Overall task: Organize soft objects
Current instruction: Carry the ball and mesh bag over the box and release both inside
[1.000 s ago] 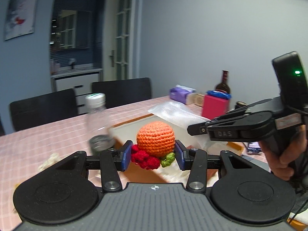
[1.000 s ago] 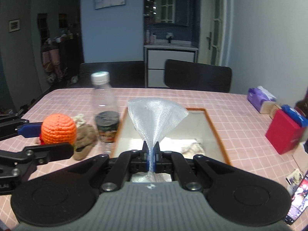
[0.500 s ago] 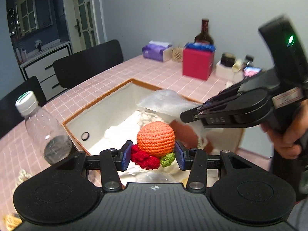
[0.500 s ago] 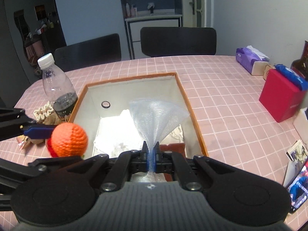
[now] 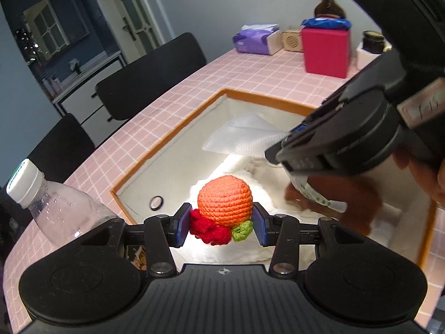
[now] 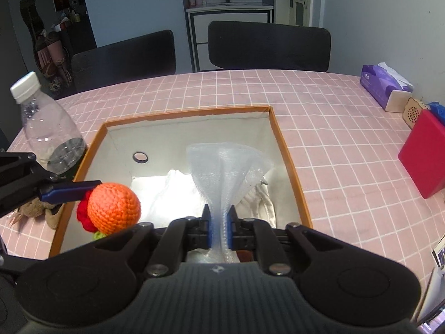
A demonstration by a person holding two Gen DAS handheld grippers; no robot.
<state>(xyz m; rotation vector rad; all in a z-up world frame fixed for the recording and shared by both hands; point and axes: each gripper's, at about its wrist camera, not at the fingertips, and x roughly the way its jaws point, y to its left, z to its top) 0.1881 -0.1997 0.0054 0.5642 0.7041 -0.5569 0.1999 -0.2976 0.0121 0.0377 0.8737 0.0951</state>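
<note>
My left gripper (image 5: 221,224) is shut on an orange crochet ball (image 5: 224,201) with red and green tufts, held over the near left part of an orange-rimmed box (image 5: 167,137). The ball also shows in the right wrist view (image 6: 113,208). My right gripper (image 6: 219,229) is over the same box (image 6: 289,164) with a sheet of bubble wrap (image 6: 225,169) between its fingers; the jaws stand slightly parted around it. The bubble wrap shows in the left wrist view (image 5: 242,139). White cloth (image 6: 178,192) and a brown soft thing (image 5: 345,194) lie inside the box.
A clear plastic bottle (image 6: 44,130) stands left of the box. A beige soft toy (image 6: 36,208) lies on the pink checked table (image 6: 333,139) at the left. A red box (image 6: 422,158), a purple tissue pack (image 6: 383,83) and a brown bottle (image 5: 328,2) stand at the right. A small ring (image 6: 140,157) lies in the box.
Both grippers have moved forward and down over the box with their loads. The right gripper's jaws have parted slightly around the bubble wrap.
</note>
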